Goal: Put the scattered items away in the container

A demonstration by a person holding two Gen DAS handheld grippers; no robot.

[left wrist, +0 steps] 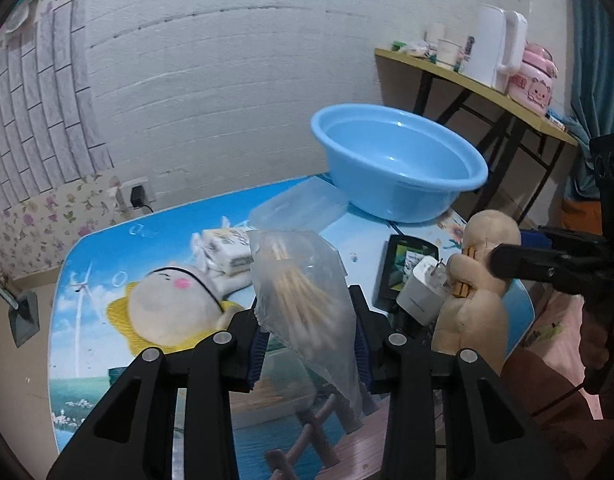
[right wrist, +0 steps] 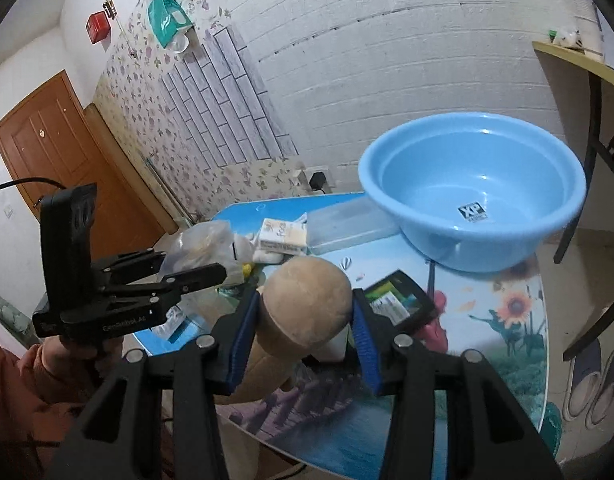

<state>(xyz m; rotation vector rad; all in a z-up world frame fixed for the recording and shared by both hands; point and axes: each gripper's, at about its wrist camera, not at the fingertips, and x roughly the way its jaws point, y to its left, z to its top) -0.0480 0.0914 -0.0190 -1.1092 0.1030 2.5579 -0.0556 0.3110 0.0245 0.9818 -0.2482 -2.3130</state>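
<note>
The round table with the bright picture top [right wrist: 487,320] holds everything, and the big light blue plastic basin [right wrist: 473,192] sits at its far side with nothing in it yet. The basin hangs a little over the table edge, so a hard bump from a claw could push it off. Next in size, the tan plush doll with the round head [right wrist: 307,300] is up off the table, squeezed at the head between the blue pads of the right claw [right wrist: 305,320], with its body hanging below. The doll is soft and heavy at the bottom, so it could slide out before it gets over the basin. The small white plug block [left wrist: 421,292] and the black box with a green picture [right wrist: 399,300] lie just under it, and the swinging body could knock them away. The clear plastic bag of cotton swabs [left wrist: 303,292] is pinched in the left claw [left wrist: 309,344], which is shut narrow on it. The bag is thin and slippery, so it could slip free or tear and spill swabs. The two claws are close, so they could bump each other on the way to the basin.
</note>
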